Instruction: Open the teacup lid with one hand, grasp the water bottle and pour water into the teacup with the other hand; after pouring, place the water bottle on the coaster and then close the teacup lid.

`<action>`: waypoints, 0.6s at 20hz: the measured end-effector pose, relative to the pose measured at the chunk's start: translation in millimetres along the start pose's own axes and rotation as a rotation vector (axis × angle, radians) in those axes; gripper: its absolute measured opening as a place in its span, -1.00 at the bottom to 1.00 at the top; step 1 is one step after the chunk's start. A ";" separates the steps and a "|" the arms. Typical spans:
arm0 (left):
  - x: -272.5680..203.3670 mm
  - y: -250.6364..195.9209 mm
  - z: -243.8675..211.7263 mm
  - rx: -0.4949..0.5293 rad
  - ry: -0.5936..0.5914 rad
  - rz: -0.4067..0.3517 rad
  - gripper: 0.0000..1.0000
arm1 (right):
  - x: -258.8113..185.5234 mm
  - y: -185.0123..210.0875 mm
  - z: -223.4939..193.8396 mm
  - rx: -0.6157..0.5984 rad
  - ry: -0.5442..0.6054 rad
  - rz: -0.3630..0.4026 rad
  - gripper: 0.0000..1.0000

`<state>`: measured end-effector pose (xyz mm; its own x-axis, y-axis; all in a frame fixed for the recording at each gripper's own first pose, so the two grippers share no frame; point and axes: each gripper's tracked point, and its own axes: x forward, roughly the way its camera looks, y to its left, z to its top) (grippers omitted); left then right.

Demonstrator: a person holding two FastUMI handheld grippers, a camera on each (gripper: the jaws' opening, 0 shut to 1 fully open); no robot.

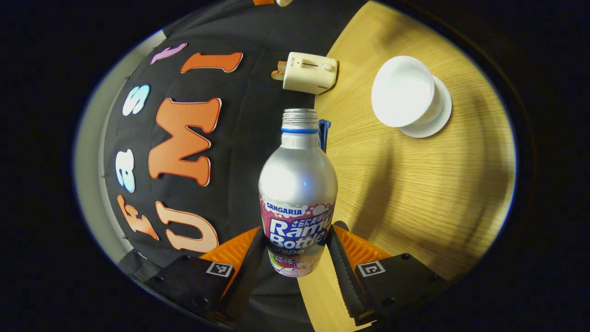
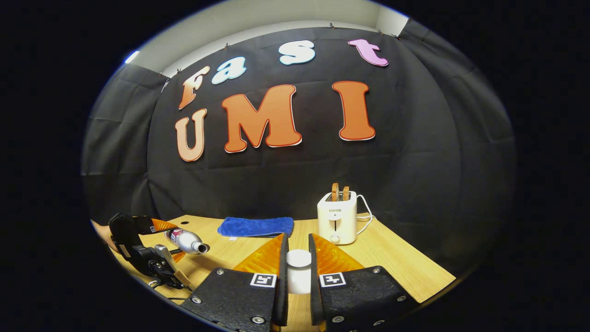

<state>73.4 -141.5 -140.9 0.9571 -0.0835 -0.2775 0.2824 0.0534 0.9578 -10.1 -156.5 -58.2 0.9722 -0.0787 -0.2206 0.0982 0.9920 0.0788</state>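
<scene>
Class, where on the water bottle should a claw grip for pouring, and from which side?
Around the wide lower body of the bottle, from the side, as the left claw does: its walls run parallel there and the neck is left free.

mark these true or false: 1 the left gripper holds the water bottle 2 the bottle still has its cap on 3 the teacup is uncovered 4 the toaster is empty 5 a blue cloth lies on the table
1. True. The left gripper has both fingers pressed on the water bottle.
2. False. The bottle's threaded mouth is bare, with no cap on it.
3. True. The teacup stands open on its saucer, and the right gripper is closed on a white lid.
4. False. The toaster has two slices of toast sticking out of its slots.
5. True. The blue cloth lies on the table by the booth wall.
</scene>
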 end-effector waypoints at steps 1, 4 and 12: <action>0.8 1.1 1.0 0.027 -0.005 0.002 0.65 | 0.3 -1.8 -0.7 0.001 -0.001 -0.001 -0.60; 3.8 1.6 6.2 0.103 -0.016 0.011 0.66 | 0.0 -3.7 0.5 0.002 -0.001 -0.001 -0.60; 6.8 16.2 18.9 0.286 -0.052 0.046 0.66 | -2.2 -10.7 0.2 0.007 -0.006 0.004 -0.60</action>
<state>83.3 -160.1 -125.9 0.9618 -0.1390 -0.2360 0.2016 -0.2242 0.9535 -13.3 -166.9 -58.4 0.9739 -0.0757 -0.2140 0.0961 0.9916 0.0868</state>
